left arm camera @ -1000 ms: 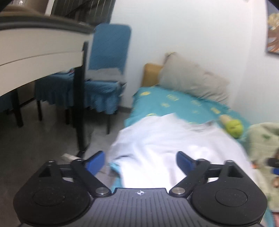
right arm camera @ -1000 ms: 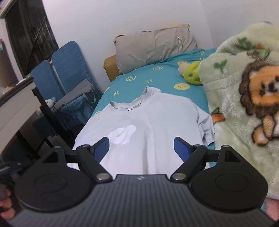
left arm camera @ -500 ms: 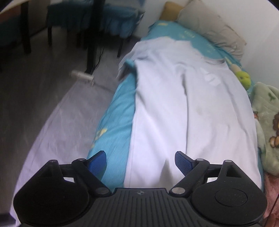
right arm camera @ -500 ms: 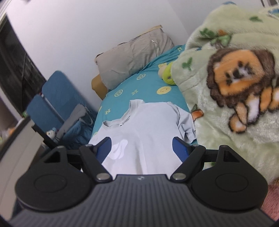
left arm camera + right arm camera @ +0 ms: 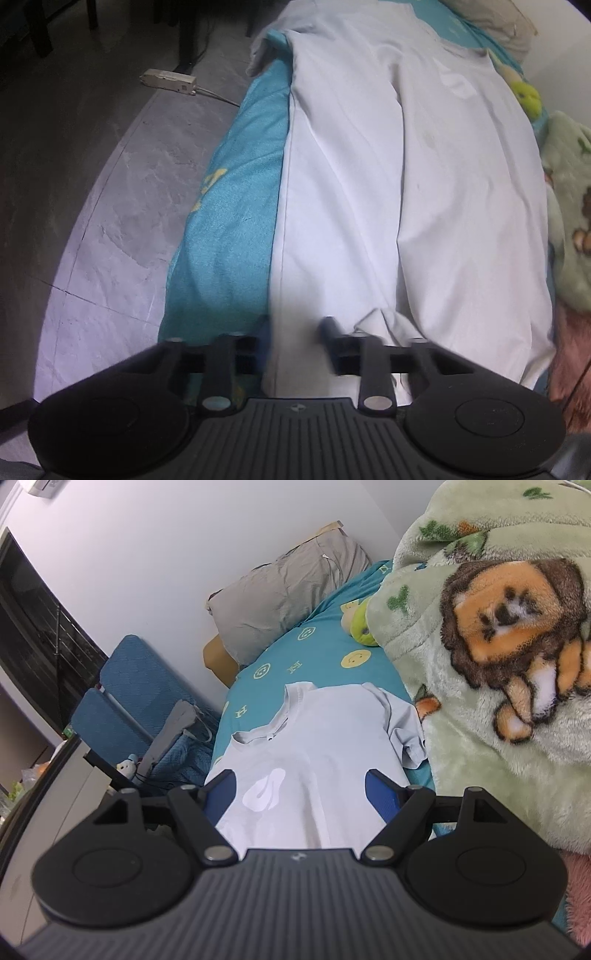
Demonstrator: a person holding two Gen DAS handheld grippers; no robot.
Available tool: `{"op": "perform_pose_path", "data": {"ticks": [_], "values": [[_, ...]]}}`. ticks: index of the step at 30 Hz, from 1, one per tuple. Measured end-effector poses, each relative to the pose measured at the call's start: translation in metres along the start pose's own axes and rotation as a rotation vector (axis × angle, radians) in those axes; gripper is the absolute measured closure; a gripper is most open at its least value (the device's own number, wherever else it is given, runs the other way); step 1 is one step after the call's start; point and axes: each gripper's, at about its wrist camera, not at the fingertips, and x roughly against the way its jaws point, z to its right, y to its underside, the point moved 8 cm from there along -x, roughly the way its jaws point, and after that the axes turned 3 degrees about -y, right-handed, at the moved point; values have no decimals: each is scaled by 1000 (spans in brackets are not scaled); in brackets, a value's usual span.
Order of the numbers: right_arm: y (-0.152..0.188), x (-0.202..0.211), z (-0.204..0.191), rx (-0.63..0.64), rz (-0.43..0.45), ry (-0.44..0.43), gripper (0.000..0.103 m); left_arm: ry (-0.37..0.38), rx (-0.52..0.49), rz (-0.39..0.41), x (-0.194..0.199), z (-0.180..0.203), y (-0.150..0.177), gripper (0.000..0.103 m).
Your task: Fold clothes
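A white T-shirt (image 5: 406,166) lies flat along the teal bed (image 5: 236,206), collar at the far end. It also shows in the right wrist view (image 5: 317,760) with a white print on the chest. My left gripper (image 5: 295,336) is low over the shirt's near left hem, its blurred jaws partly closed around the hem edge with a gap still between them. My right gripper (image 5: 301,786) is open and empty, held above the shirt's lower part.
A green lion-print blanket (image 5: 498,646) is piled along the bed's right side. A grey pillow (image 5: 291,590) and a green plush toy (image 5: 360,626) lie at the head. Blue chairs (image 5: 122,698) and a power strip (image 5: 168,81) on the grey floor are left of the bed.
My left gripper has tilted down and dropped to the shirt's near left hem, and its jaws have narrowed. My right gripper has drifted slightly and stays open.
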Motion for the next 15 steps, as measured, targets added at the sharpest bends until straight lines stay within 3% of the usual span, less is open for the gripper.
{"op": "perform_pose_path", "data": {"ticks": [4, 9, 11, 13, 15], "values": [[0, 2, 0, 11, 0, 6, 24, 5, -8, -3, 16, -4, -9, 101], [-3, 6, -1, 37, 14, 26, 24, -221, -106, 74, 37, -15, -26, 100], [-4, 8, -2, 56, 16, 33, 24, -261, -141, 85, 37, -13, -27, 100], [-4, 10, -3, 75, 11, 36, 24, -260, -148, 104, 39, -9, -27, 96], [-3, 13, -2, 85, 1, 31, 24, -248, -153, 143, 46, -2, -28, 79]]}}
